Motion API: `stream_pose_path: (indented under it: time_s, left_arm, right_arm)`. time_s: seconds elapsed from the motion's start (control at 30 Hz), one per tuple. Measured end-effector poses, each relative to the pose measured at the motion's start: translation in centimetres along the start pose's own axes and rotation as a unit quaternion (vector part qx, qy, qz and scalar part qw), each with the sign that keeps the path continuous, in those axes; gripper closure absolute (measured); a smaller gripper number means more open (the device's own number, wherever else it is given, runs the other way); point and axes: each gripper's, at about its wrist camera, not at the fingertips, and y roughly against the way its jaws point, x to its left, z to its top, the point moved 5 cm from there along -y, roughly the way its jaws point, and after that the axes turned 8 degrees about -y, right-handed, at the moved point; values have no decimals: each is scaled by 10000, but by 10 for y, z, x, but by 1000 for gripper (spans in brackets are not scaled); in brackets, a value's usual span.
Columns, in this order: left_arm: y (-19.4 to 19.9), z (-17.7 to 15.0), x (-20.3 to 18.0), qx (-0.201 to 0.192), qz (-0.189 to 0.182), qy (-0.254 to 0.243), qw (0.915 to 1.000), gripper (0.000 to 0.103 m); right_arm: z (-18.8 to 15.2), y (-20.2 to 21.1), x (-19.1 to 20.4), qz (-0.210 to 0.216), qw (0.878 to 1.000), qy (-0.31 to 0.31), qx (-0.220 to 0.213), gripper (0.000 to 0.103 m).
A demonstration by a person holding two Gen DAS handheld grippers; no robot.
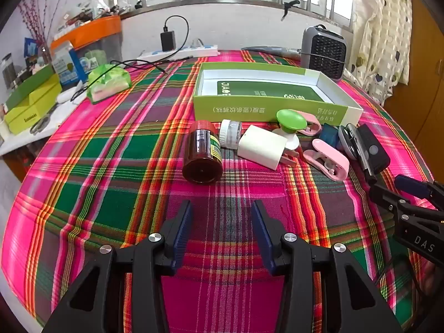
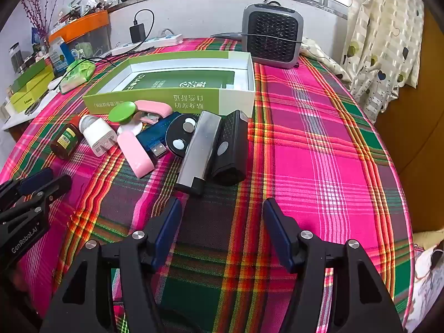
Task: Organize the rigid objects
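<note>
A row of small items lies on the plaid cloth in front of an open green box [image 1: 266, 109] [image 2: 155, 98]. From the left there are a brown bottle with a red cap [image 1: 203, 152] [image 2: 66, 140], a small clear jar [image 1: 231, 134], a white plug adapter [image 1: 262, 147] [image 2: 100, 136], a green-topped knob [image 1: 291, 122] [image 2: 122, 112], pink clips [image 1: 327, 161] [image 2: 136, 154], a blue USB stick [image 2: 155, 138], a silver bar [image 2: 195, 152] and a black device [image 2: 230, 149]. My left gripper [image 1: 222, 211] is open and empty, just short of the bottle. My right gripper [image 2: 222, 208] is open and empty, just short of the silver bar.
A grey fan heater [image 2: 272, 38] stands at the back behind the box. A power strip with a charger [image 1: 177, 50] lies by the wall. A side shelf at the left holds boxes and a green packet [image 1: 108, 83]. The cloth to the right is bare [image 2: 319, 138].
</note>
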Motion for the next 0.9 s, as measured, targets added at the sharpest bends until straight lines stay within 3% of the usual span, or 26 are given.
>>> stream_pose_path:
  time_s: [0.9]
  left_arm:
    - [0,0,1,-5,-3,8,10000,60]
  right_arm:
    - [-1,0,0,21,10000,-16,9,41]
